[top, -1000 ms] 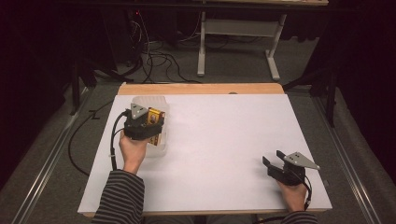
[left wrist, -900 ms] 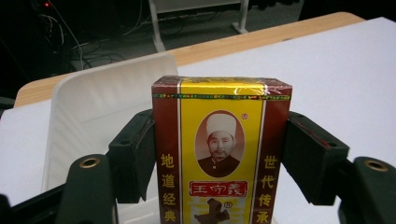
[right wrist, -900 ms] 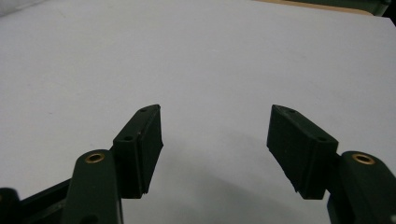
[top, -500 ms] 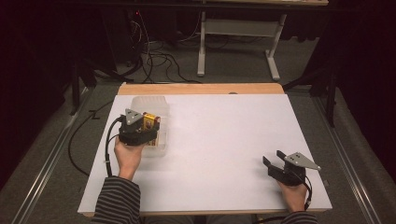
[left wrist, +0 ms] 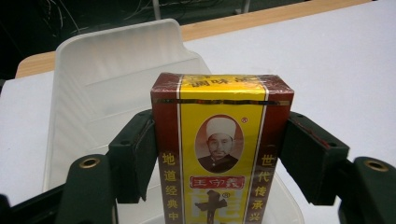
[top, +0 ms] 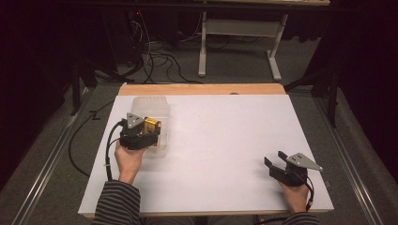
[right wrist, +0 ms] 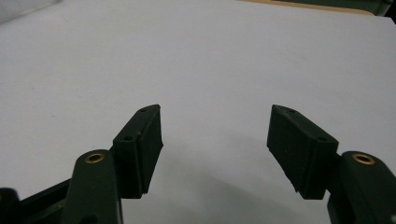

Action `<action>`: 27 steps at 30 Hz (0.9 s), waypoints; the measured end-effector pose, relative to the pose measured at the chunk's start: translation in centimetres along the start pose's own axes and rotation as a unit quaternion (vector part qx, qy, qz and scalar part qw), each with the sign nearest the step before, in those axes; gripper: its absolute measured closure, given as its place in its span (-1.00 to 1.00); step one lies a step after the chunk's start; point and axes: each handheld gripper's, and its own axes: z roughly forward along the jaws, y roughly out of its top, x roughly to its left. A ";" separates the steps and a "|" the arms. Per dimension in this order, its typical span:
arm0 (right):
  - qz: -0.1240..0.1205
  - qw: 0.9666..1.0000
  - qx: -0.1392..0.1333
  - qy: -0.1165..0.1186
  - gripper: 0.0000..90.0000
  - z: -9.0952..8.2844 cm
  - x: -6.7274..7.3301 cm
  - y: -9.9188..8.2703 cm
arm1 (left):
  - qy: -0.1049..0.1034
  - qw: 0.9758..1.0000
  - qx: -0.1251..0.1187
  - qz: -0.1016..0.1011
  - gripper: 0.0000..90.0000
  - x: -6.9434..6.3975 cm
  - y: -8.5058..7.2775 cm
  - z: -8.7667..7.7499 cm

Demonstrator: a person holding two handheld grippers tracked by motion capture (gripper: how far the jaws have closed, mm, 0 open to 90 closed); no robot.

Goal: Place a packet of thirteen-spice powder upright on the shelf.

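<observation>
A red and yellow carton printed with a portrait and Chinese characters stands upright between the jaws of my left gripper, which press on both its sides. From above, the carton and the left gripper hang over the near end of a clear plastic bin at the table's left. My right gripper rests near the front right edge of the white table. Its jaws are spread wide with only bare tabletop between them.
The bin's far wall rises behind the carton. A wooden strip runs along the table's far edge. Cables and a desk frame lie on the floor beyond it. White tabletop spreads between the two hands.
My left gripper, carton still in it, has drawn back toward the person along the bin. The right gripper has stayed in place.
</observation>
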 end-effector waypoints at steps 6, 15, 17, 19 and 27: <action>0.003 1.000 -0.005 0.000 -0.20 -0.1 0.0 0.0 | 0.001 1.000 0.003 0.002 -0.27 -0.2 -0.1 0.0; 0.001 1.000 -0.006 0.000 -0.20 -0.1 0.0 0.0 | 0.003 1.000 0.004 0.004 -0.28 -0.2 -0.2 -0.3; -0.003 1.000 -0.006 0.001 -0.20 -0.1 0.0 0.0 | 0.004 1.000 0.004 0.004 -0.28 -0.2 -0.2 -0.4; -0.002 1.000 -0.005 0.001 -0.20 -0.1 0.0 0.0 | 0.002 1.000 0.002 0.002 -0.28 -0.1 -0.3 -0.5; -0.004 1.000 -0.004 0.000 -0.20 0.0 0.0 0.0 | 0.007 1.000 0.002 -0.006 -0.28 0.4 -1.1 -0.7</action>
